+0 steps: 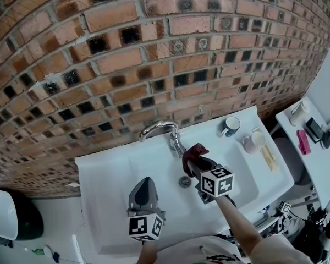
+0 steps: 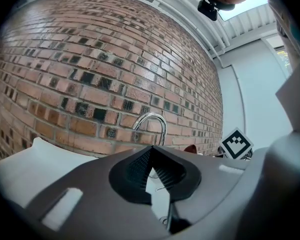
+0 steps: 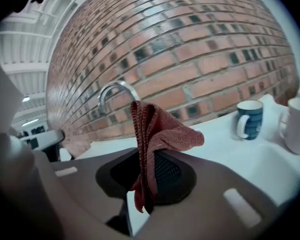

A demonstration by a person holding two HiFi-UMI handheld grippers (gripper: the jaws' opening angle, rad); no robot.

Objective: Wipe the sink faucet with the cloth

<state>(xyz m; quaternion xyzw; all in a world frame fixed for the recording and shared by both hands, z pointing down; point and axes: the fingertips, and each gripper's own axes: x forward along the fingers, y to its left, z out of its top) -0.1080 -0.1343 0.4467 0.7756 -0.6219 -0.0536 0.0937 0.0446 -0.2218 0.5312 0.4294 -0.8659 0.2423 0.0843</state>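
Note:
A chrome curved faucet [image 1: 161,130] rises at the back of the white sink [image 1: 104,172]. It also shows in the left gripper view as the faucet [image 2: 151,126] and in the right gripper view as the faucet [image 3: 115,92]. My right gripper [image 1: 194,164] is shut on a dark red cloth [image 1: 194,152], just right of the faucet base. The cloth [image 3: 152,134] sticks up from the closed jaws. My left gripper [image 1: 143,192] hangs over the basin, shut, with nothing in it, below and left of the faucet.
A blue mug [image 1: 230,126] and a white mug [image 1: 254,142] stand on the sink's right ledge, with a sponge-like strip [image 1: 268,157] beside them. The drain [image 1: 185,181] lies mid-basin. A brick wall [image 1: 126,54] backs the sink. A white shelf [image 1: 313,147] holds small items at right.

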